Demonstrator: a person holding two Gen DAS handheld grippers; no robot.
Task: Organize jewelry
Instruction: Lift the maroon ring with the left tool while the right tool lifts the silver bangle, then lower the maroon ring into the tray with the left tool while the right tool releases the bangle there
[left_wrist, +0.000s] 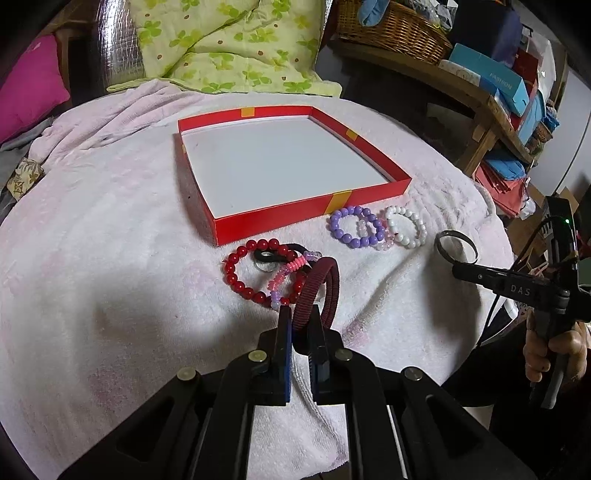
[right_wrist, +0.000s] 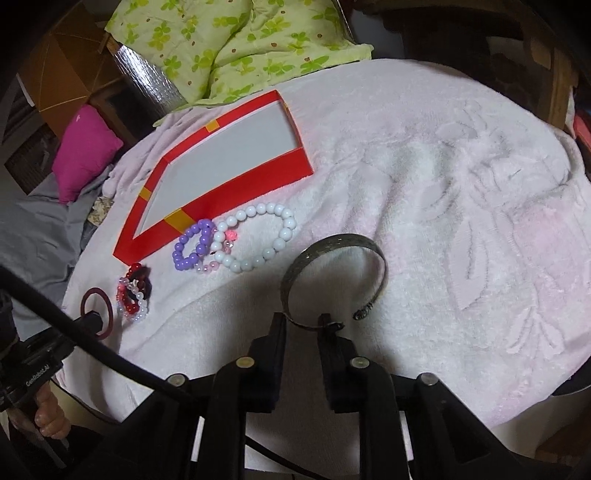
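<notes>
A shallow red box (left_wrist: 277, 219) with a white floor sits on the pink towel; it also shows in the right wrist view (right_wrist: 255, 181). My left gripper (left_wrist: 300, 314) is shut on a dark maroon bangle (left_wrist: 314, 284), also seen in the right wrist view (right_wrist: 96, 308). My right gripper (right_wrist: 304, 321) is shut on a silver open cuff bracelet (right_wrist: 332, 243), also seen in the left wrist view (left_wrist: 454, 243). A red bead bracelet (left_wrist: 243, 277), purple bead bracelet (left_wrist: 351, 225) and white bead bracelet (left_wrist: 406, 225) lie in front of the box.
A pink bead string (left_wrist: 288, 273) and a black band (left_wrist: 273, 254) lie tangled with the red bracelet. A green floral quilt (left_wrist: 229, 40) and magenta cushion (left_wrist: 29, 96) lie behind. Shelves with boxes and a wicker basket (left_wrist: 399, 29) stand at right.
</notes>
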